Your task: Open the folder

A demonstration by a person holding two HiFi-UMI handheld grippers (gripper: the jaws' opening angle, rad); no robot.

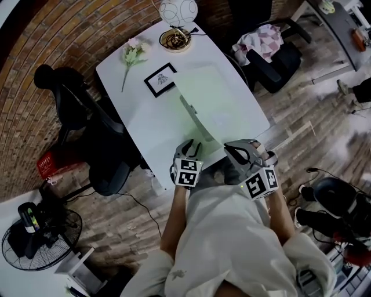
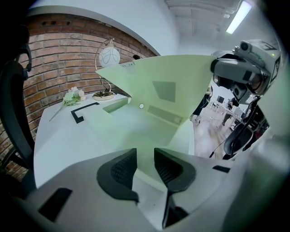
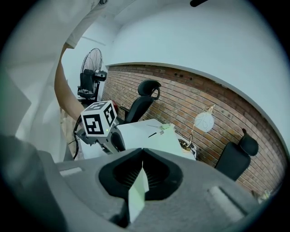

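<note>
Pinching folder (image 1: pixel 204 100) edge, right tongs (image 3: pixel 142 170), left tongs (image 2: pixel 145 165) apart

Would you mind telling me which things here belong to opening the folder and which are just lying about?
In the job: green folder, cover lifted; right gripper, shut on its edge; left gripper, jaws apart at the lower leaf.
Lying about: lamp; flower sprig; black-framed card; floor fan; office chair.
</note>
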